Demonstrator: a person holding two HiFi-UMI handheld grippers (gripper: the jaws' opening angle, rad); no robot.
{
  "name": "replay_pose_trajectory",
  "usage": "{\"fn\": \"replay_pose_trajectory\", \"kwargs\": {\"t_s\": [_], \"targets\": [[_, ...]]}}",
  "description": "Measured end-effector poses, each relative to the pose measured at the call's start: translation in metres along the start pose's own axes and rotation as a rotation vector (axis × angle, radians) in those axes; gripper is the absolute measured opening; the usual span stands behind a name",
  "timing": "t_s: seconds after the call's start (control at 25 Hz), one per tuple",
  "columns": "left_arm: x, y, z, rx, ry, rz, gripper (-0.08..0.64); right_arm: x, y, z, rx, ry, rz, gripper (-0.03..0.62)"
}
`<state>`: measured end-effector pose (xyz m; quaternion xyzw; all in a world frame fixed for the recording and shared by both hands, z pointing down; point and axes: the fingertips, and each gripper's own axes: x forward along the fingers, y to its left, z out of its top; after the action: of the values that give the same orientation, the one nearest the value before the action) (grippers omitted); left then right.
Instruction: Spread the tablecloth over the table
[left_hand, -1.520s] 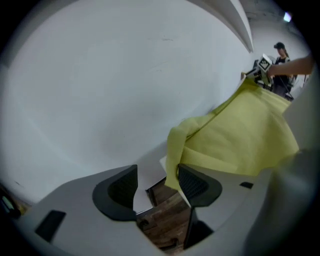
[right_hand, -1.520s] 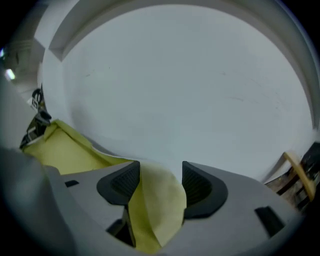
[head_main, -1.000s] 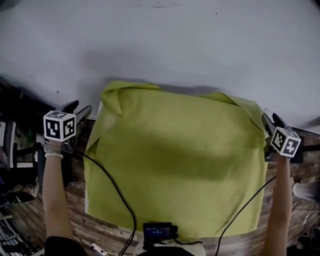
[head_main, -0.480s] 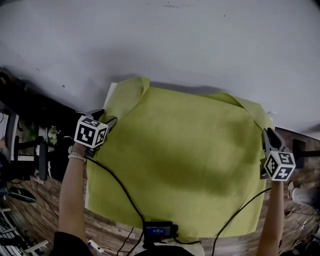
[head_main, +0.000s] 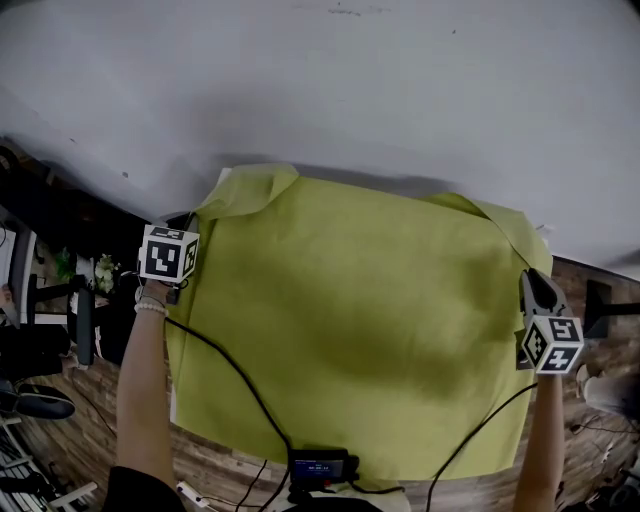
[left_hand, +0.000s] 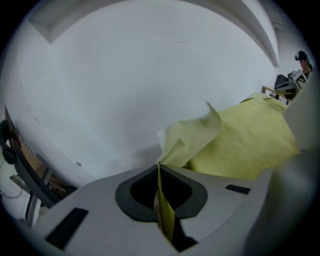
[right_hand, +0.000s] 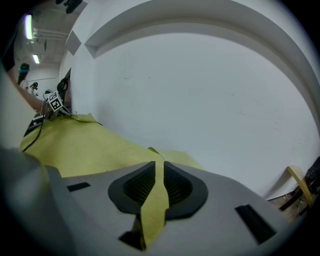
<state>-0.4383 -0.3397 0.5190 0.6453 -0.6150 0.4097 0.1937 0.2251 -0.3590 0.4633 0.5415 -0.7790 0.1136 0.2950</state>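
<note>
The thin, matte yellow-green tablecloth (head_main: 350, 320) is already laid over most of the table (left_hand: 160, 134), stretched between the two claws. The left gripper (left_hand: 159, 167) is clamped on its edge, with a crumpled, turned-over corner just ahead. The right gripper (right_hand: 159, 165), its jaws just closing, is pinched on a flat strip. Both far corners probably remain to be pulled flat.

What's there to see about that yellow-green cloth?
The yellow-green tablecloth is a thin, matte, papery-looking sheet lying over a white table, mildly rumpled. Its far left corner is folded back on itself; the far right corner is creased too. The left gripper is shut on its left edge; the right gripper, whose jaws have just been closing, pinches the right edge.
</note>
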Motion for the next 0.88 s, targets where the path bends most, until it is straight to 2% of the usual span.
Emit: {"fn": "replay_pose_trajectory", "kwargs": {"t_s": [0.16,0.24,0.4,0.56,0.68,0.8,0.88], "targets": [[0.006,0.042,0.000,-0.122,-0.014,0.082,0.017,0.006,0.002,-0.004,-0.013,0.018,0.002,0.067],[0.009,0.052,0.008,-0.137,-0.025,0.092,0.017,0.007,0.004,-0.006,-0.014,0.027,0.003,0.066],[0.020,0.054,0.028,-0.045,-0.022,0.099,0.017,0.011,0.005,-0.010,-0.017,0.042,0.002,0.064],[0.031,0.059,0.041,-0.023,-0.023,0.117,0.017,0.015,0.005,-0.012,-0.017,0.051,0.002,0.063],[0.043,0.062,0.040,-0.016,0.022,0.137,0.022,0.015,0.003,-0.015,-0.012,0.059,-0.002,0.063],[0.050,0.066,0.032,0.038,0.062,0.194,0.051,0.017,0.004,-0.017,-0.011,0.062,0.001,0.063],[0.049,0.073,0.026,0.020,0.068,0.204,0.139,0.018,0.006,-0.017,-0.012,0.063,0.004,0.063]]}}
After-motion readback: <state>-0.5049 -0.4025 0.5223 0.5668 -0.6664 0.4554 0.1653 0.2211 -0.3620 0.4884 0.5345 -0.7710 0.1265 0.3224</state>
